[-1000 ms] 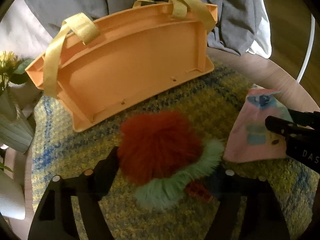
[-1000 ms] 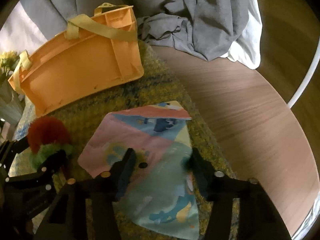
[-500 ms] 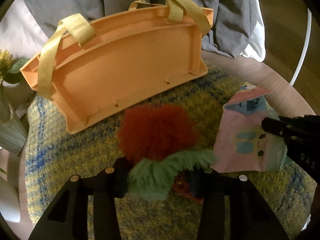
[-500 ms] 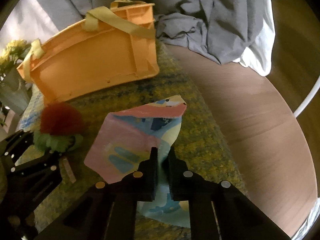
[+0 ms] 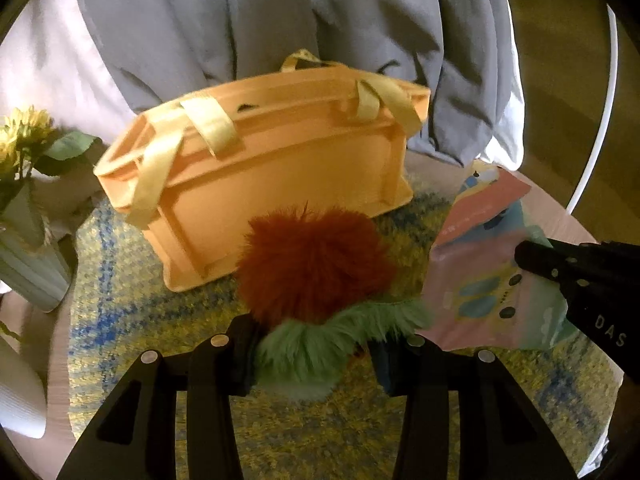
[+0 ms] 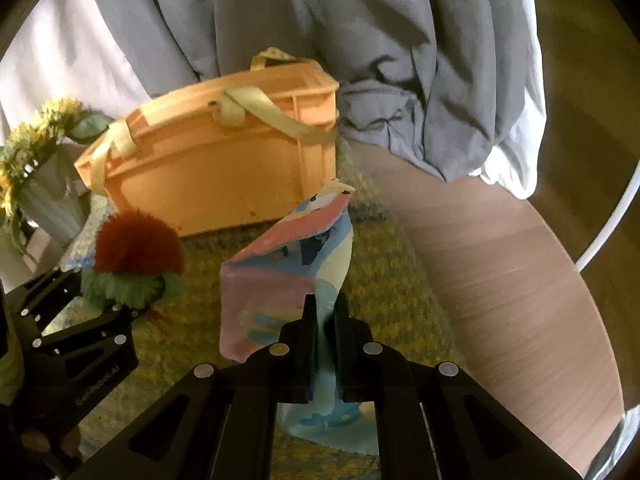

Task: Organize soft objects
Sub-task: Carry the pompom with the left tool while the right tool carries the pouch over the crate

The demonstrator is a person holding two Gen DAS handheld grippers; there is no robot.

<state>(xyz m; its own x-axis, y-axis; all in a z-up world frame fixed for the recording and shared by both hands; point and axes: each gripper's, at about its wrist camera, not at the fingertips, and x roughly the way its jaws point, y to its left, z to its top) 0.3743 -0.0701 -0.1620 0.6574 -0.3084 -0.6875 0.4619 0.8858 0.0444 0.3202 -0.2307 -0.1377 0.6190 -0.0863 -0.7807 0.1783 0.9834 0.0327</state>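
A fluffy toy (image 5: 312,264) with a red-orange pompom top and a green furry collar hangs lifted off the yellow-blue knitted mat (image 5: 132,304). My left gripper (image 5: 310,350) is shut on its green collar. The same toy (image 6: 136,248) shows at the left of the right wrist view. A pastel patterned cloth (image 6: 288,280) in pink, blue and yellow is raised off the mat, folded and drooping. My right gripper (image 6: 324,312) is shut on its middle. That cloth (image 5: 480,276) also appears at the right of the left wrist view. An orange basket (image 5: 280,176) with pale yellow straps stands behind both.
A pale ribbed vase with yellow flowers (image 5: 24,216) stands at the mat's left edge. Grey bedding (image 6: 320,40) over white sheets is heaped behind the basket. The round wooden table (image 6: 500,264) extends to the right, with a white curved rail (image 6: 612,224) beyond it.
Both grippers closed, the left on the fluffy toy and the right on the cloth, then rose. The toy and the cloth have come up off the mat. The basket now looks lower in both views.
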